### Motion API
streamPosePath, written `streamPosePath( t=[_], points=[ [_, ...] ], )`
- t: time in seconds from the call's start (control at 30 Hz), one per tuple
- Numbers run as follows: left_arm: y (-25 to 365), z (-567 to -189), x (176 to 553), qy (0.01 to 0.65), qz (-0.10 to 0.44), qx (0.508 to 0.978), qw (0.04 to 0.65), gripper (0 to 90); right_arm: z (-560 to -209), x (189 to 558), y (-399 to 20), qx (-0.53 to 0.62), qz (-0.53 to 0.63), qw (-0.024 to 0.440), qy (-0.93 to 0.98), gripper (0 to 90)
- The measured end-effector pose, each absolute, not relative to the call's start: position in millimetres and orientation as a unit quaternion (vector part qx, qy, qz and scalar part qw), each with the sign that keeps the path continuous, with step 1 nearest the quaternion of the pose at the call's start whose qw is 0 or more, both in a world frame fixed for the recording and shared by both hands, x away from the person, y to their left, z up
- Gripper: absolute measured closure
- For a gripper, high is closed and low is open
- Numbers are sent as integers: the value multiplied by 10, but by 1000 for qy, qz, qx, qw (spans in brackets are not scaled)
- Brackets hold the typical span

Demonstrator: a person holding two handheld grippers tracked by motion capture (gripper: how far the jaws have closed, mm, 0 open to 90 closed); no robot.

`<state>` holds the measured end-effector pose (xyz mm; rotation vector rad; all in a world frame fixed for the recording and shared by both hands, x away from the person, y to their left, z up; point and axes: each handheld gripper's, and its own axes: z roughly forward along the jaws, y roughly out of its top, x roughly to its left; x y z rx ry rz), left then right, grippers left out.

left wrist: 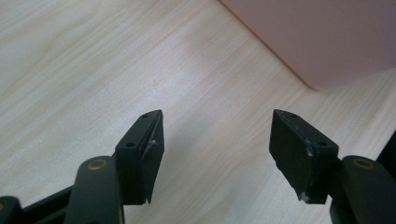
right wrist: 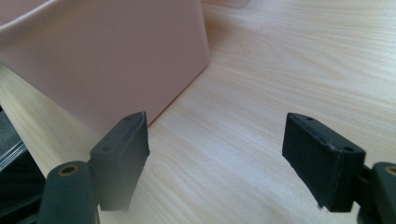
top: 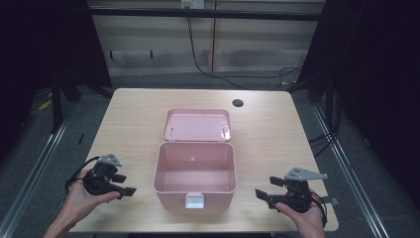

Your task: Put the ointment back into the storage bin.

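Observation:
A pink plastic box [top: 194,173] stands open and empty in the middle of the wooden table [top: 129,119], its lid [top: 197,125] lying flat behind it and a white latch [top: 194,201] on its front wall. My left gripper [top: 125,184] is held low at the box's left, open, with bare tabletop between its jaws; the box's corner [left wrist: 327,42] shows at the upper right of the left gripper view. My right gripper [top: 263,194] sits at the box's right, open too, and the box's side wall [right wrist: 107,60] rises just beyond its left jaw.
A small dark round hole [top: 237,103] lies in the table near its far right corner. Black cables [top: 208,69] run over the floor behind the table, and metal rails [top: 34,163] flank both sides. Bare tabletop stretches left and right of the box.

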<state>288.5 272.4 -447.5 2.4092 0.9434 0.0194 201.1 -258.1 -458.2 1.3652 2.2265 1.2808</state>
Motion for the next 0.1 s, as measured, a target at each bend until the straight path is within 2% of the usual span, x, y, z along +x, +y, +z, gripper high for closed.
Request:
streamPosePath(
  t=[0.1],
  points=[
    [2732, -4560, 2852, 358, 11, 893, 273, 354, -4614, 2034, -2570, 471, 428, 119, 762, 219]
  ],
)
